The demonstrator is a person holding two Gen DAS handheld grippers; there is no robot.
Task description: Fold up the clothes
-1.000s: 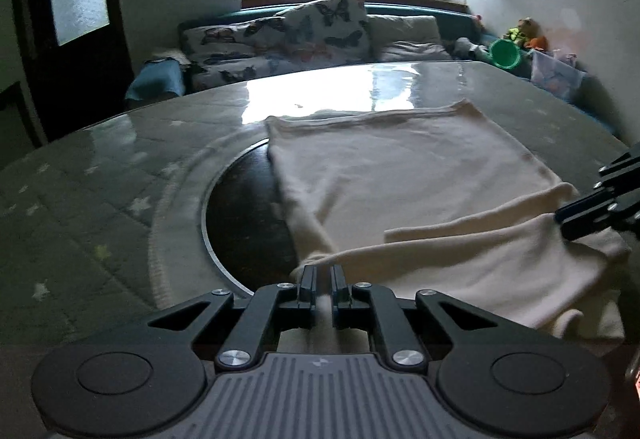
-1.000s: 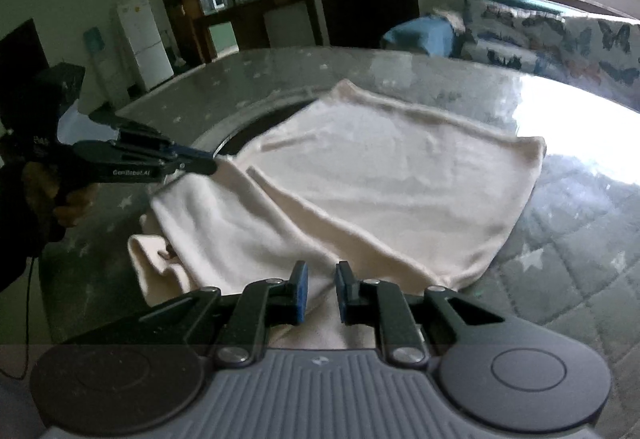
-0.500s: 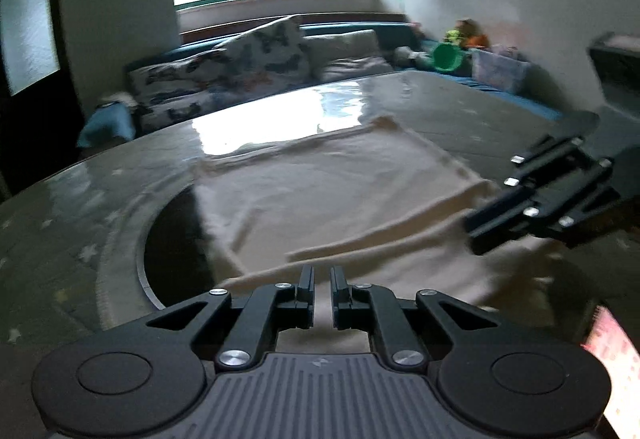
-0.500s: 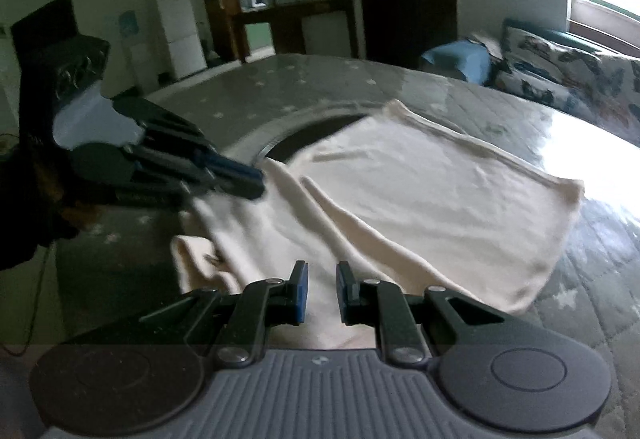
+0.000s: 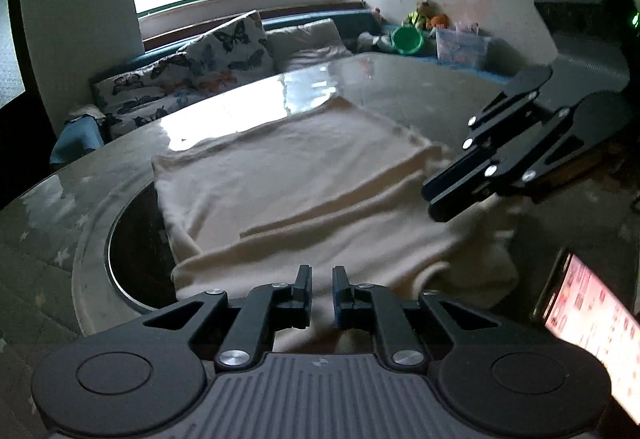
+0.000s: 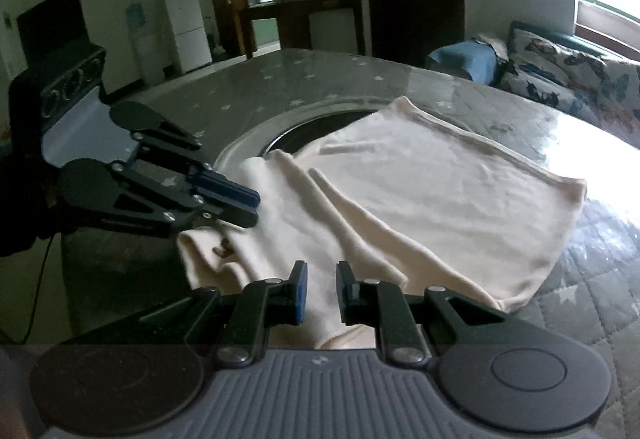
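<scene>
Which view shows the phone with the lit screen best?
The left wrist view: the phone lies at the lower right beside the cream garment, with its bright pink screen plain to see. The right wrist view does not show it at all.

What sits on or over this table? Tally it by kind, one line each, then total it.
Cream garment: 1
Handheld grippers, left gripper and right gripper: 2
Lit phone at the table's near edge: 1
Total: 4
</scene>
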